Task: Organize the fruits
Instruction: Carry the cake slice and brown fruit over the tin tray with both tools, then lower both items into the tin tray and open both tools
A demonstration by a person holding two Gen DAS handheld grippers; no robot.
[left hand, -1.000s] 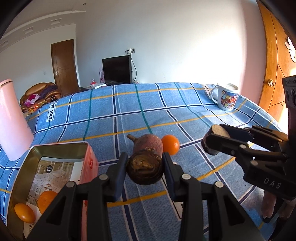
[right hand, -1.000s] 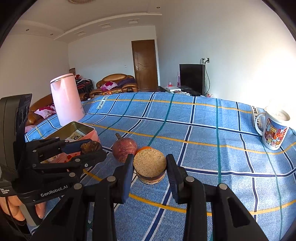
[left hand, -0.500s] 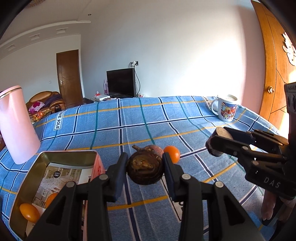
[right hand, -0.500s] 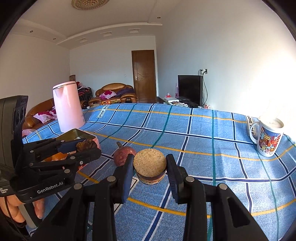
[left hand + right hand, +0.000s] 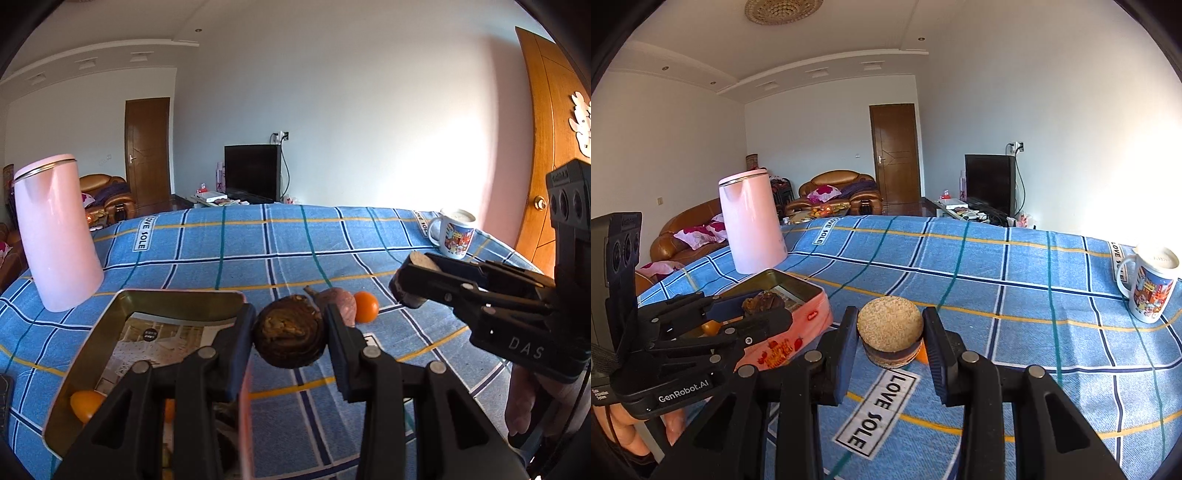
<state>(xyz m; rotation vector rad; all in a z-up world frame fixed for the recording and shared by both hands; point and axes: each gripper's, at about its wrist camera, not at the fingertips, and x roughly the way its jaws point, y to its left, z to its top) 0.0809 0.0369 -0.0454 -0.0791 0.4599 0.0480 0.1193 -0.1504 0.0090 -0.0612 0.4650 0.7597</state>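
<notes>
Dark brown and wrinkled, a fruit (image 5: 290, 334) is pinched between the fingers of the left gripper (image 5: 290, 338) at the lower centre of the left wrist view, raised just beside the right wall of the open tin (image 5: 177, 295). In the right wrist view a cut fruit half with a pale, grainy face (image 5: 890, 329) is clamped in the right gripper (image 5: 890, 338) at frame centre, held above the blue plaid cloth (image 5: 1015, 295).

Inside the tin, at the lower left of the left wrist view, a small orange fruit (image 5: 86, 404) is seen on the printed liner. A reddish fruit with a stem (image 5: 338, 301) and a small orange (image 5: 365, 311) touching it lie on the cloth just behind the held dark fruit. Broad open cloth is seen beyond them up to the far edge, with a pink kettle (image 5: 55, 232) at the left and a printed mug (image 5: 454, 238) at the upper right near the cloth's edge.

Compared with half a second ago, the left gripper is seen nearer the tin, whose right wall now runs under its left finger; the right gripper is also raised, and the reddish fruit is now hidden from its view.
</notes>
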